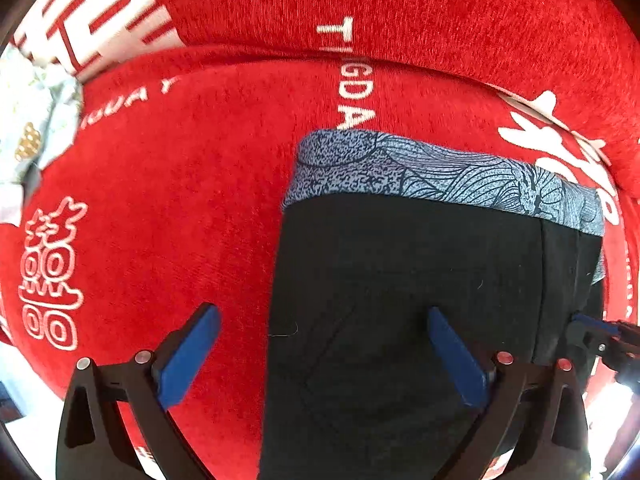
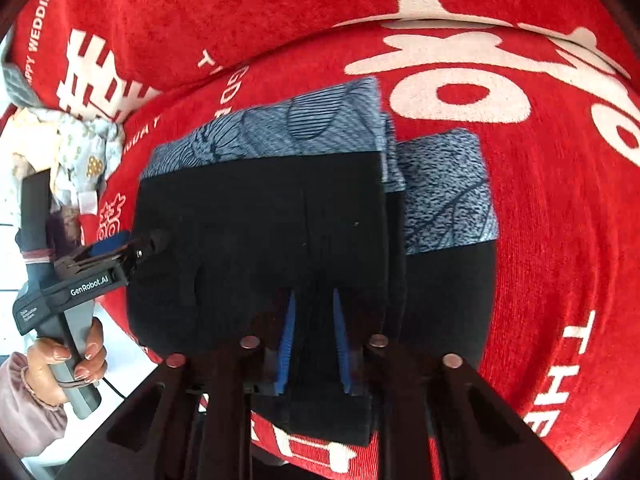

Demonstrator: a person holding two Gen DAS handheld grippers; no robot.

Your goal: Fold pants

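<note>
Right gripper (image 2: 314, 340): blue fingers drawn close together, pinching the near edge of the black pants (image 2: 260, 240). In the left wrist view only its tip shows, at the pants' right edge.

Left gripper (image 1: 320, 344): fingers spread wide, nothing between them. One pad sits over the red cover (image 1: 180, 200), the other over black cloth, so it straddles the pants' left edge. Cannot tell if it touches the fabric. In the right wrist view it sits at the pants' left edge, held by the person's left hand (image 2: 76, 356), pink cuff at the wrist.

Pants: one pair, folded into a stacked rectangle in the middle of the cover. Blue-grey patterned band (image 1: 440, 172) on the far edge. In the right wrist view a second, lower layer sticks out to the right with its own patterned band.

Surface: red plush cover, white lettering and Chinese characters. A second red printed cushion (image 1: 400, 12) rises behind it.

Far left: one crumpled pale patterned cloth (image 2: 76, 152) at the cover's edge. White tiled floor (image 2: 8, 248) beyond it.
</note>
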